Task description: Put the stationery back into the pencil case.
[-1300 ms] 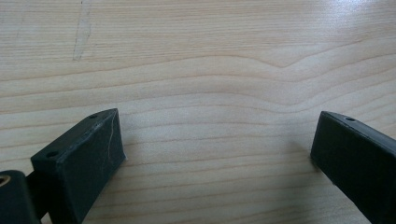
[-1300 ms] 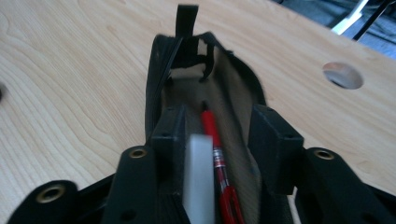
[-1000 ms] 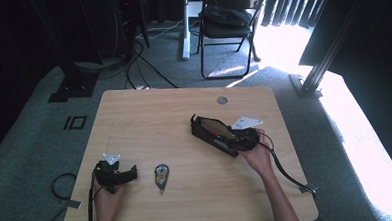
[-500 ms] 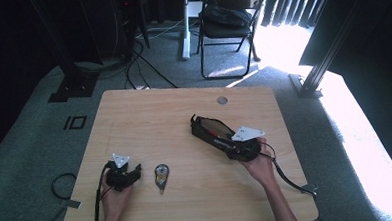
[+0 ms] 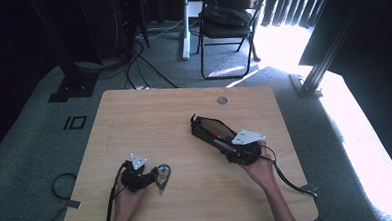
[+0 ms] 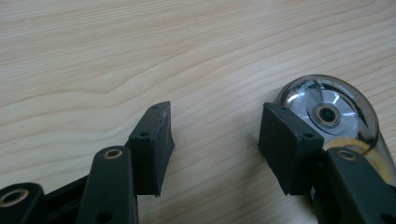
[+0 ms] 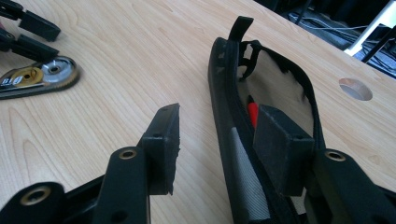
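Left tongs point(image 5: 156, 177) moved right, beside correction-tape dispenser point(image 5: 161, 175), tip toward person

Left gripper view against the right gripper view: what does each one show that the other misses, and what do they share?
Left gripper view: a close look at the clear reel end of the tape dispenser, beside one pad of the open left tongs. Right gripper view: the open black pouch with a red pen inside, the table's cable hole, and the open right tongs straddling the pouch's wall. Shared: the dispenser, the left tongs and the wooden table.
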